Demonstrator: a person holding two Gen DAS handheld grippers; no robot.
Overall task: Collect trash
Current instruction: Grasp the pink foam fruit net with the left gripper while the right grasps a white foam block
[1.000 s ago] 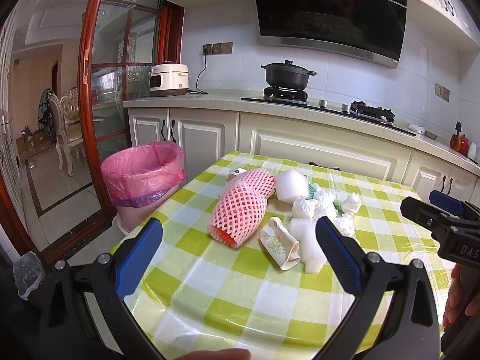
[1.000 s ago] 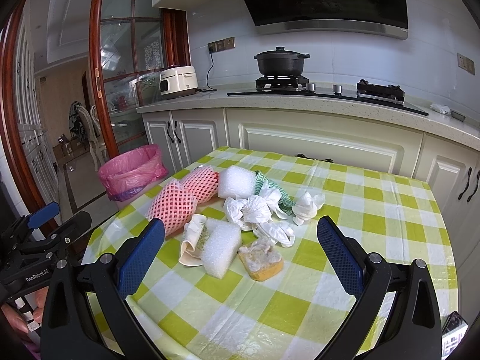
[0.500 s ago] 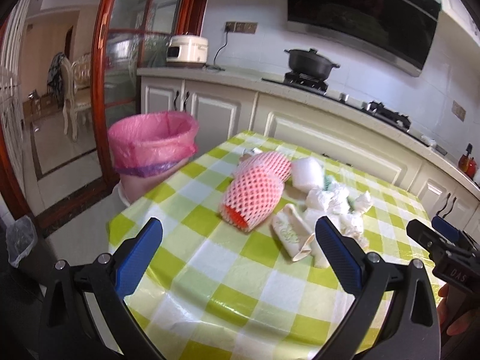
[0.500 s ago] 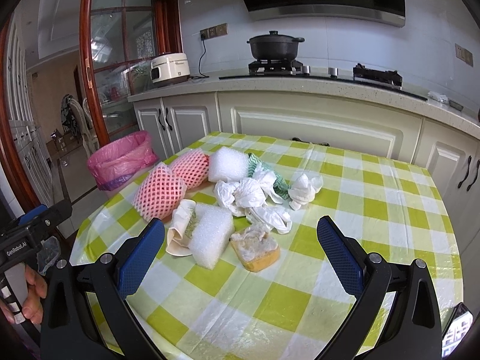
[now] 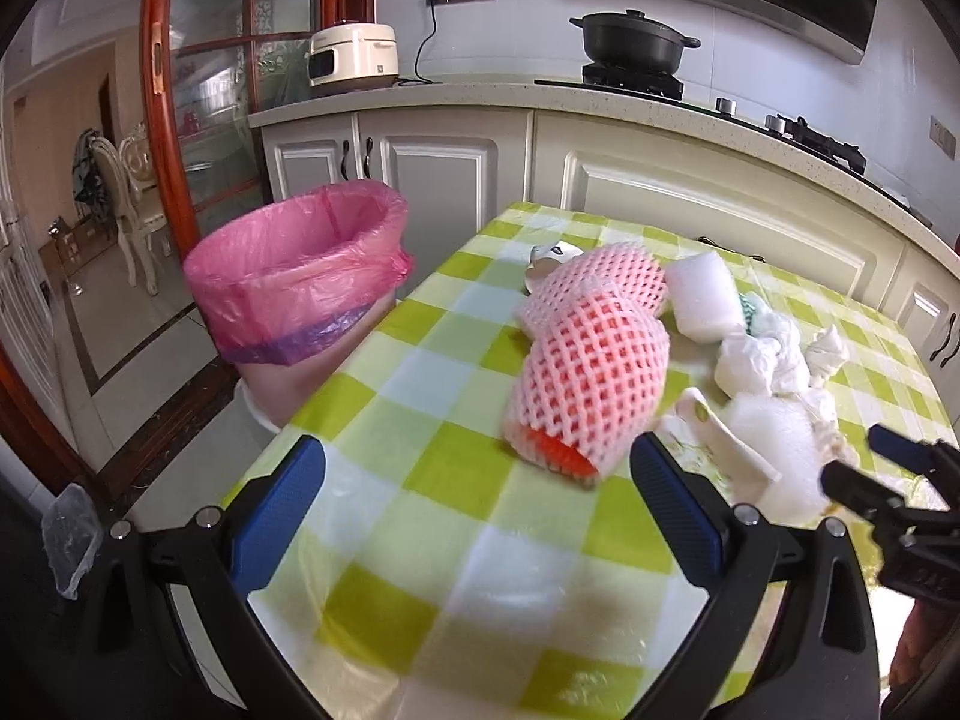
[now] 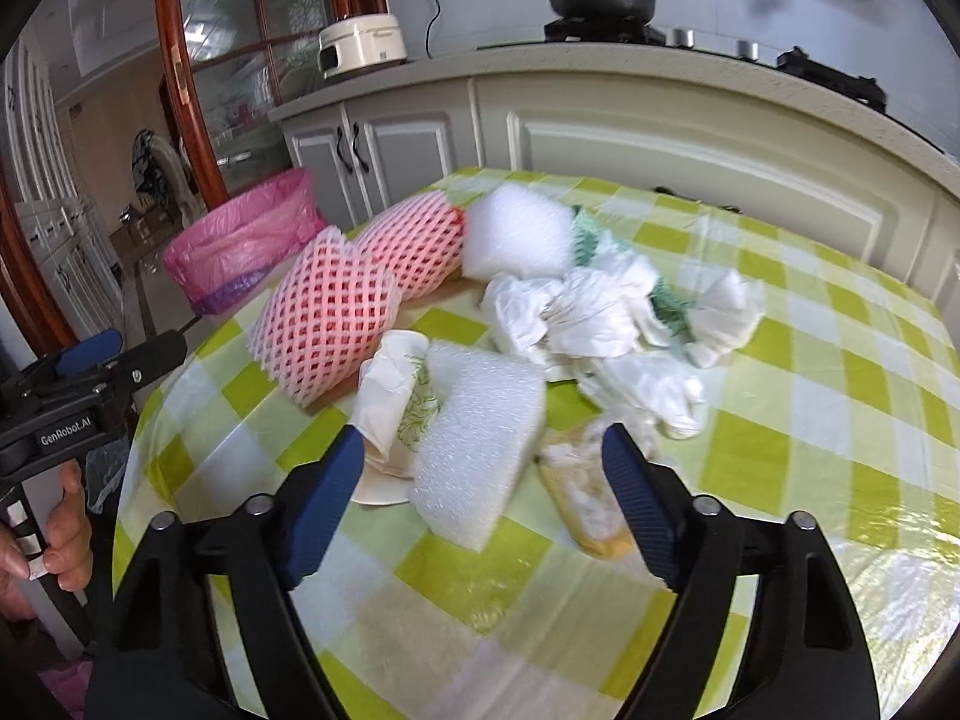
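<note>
A pile of trash lies on the green-checked table (image 5: 456,480): two pink foam nets (image 5: 591,387) (image 6: 336,312), white foam blocks (image 6: 480,438) (image 5: 702,294), a crushed paper cup (image 6: 393,396), crumpled tissues (image 6: 576,312) and a yellow sponge (image 6: 591,504). A bin with a pink bag (image 5: 300,276) stands on the floor left of the table. My left gripper (image 5: 474,510) is open and empty, just short of the near pink net. My right gripper (image 6: 483,486) is open, its jaws either side of the near foam block.
Kitchen cabinets and a counter (image 5: 600,102) with a rice cooker (image 5: 354,57) and a black pot (image 5: 630,48) run behind the table. A wood-framed glass door (image 5: 174,120) stands at the left. The table edge is close below both grippers.
Both grippers have moved forward and down toward the trash pile. The left has closed in on the pink net, the right on the foam block. Both stay open.
</note>
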